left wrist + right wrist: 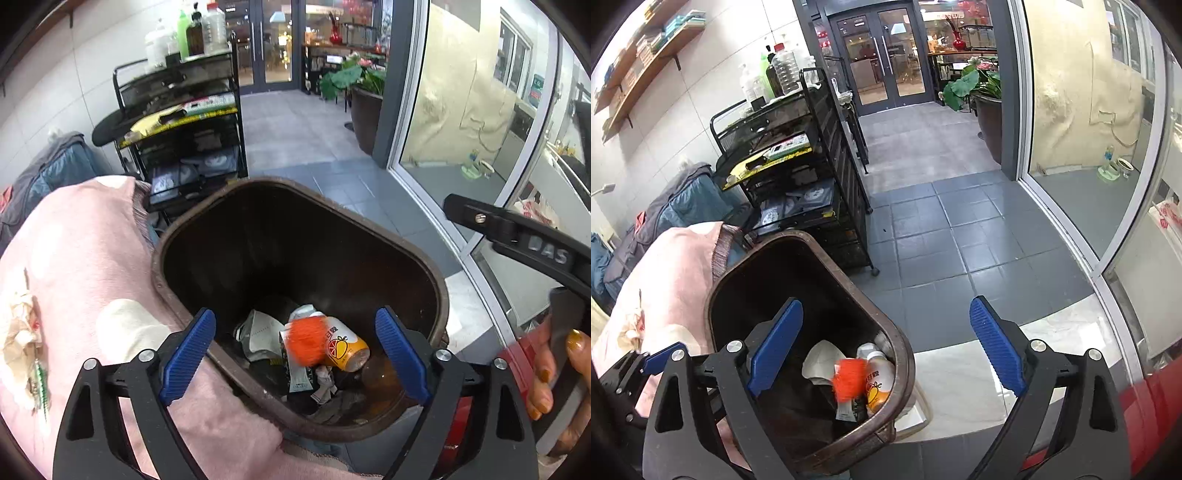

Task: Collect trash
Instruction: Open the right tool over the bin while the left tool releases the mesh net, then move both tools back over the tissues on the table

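Both claws hang released above a brown trash bin (406,240), blue pads spread wide and nothing between them. The left claw (295,354) sits directly over the bin's mouth; the right claw (886,347) is over the bin's right rim and the pale floor slab beside it. Caught blurred in mid-air inside the bin is an orange object (306,341), just above an orange-printed drink can (347,349) lying on its side among crumpled paper wrappers (258,334) at the bottom. The bin presses against a pink blanket (81,258) on its left side; a crumpled tissue wad (20,332) lies on the blanket near its left edge. At the right, a hand (554,373) with yellow-painted nails grips the other tool's handle. Beyond the bin stands a black wire cart (798,177) with bottles (783,70) on top, then grey floor tiles (945,225), a potted plant (982,92) and glass double doors (882,55).
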`<act>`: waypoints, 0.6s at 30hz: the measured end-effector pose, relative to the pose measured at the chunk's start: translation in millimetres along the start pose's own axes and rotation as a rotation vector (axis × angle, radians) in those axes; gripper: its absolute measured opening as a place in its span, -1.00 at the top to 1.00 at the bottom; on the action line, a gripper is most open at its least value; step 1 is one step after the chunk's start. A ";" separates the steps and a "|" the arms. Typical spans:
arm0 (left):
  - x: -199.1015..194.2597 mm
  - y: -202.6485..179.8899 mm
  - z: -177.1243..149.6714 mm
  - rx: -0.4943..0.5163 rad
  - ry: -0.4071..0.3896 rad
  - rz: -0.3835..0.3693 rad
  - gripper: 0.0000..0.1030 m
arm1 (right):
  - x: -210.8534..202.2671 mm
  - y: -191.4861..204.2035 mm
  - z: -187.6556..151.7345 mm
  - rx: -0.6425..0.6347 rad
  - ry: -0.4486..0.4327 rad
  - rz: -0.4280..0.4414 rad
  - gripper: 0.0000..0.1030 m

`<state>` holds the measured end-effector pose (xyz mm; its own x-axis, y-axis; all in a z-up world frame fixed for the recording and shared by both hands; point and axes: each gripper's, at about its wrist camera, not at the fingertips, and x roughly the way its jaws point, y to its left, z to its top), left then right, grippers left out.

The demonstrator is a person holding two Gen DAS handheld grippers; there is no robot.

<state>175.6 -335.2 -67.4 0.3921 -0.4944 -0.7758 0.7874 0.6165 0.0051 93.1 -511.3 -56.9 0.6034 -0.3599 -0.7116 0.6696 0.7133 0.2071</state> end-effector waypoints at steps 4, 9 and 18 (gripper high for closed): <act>-22.9 3.7 -3.8 -0.014 -0.059 0.035 -0.75 | -2.3 4.8 -0.1 -0.003 -0.011 0.014 -0.77; -56.5 10.1 -9.9 -0.023 -0.148 0.073 -0.80 | -7.2 15.8 -0.3 -0.021 -0.026 0.047 -0.77; -100.3 48.9 -38.6 -0.127 -0.233 0.162 -0.84 | -21.2 66.3 -8.1 -0.115 -0.046 0.169 -0.83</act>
<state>156.4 -231.8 -13.7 0.6179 -0.5016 -0.6055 0.6456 0.7632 0.0266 121.2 -451.5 -33.5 0.7238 -0.2548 -0.6413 0.5052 0.8287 0.2409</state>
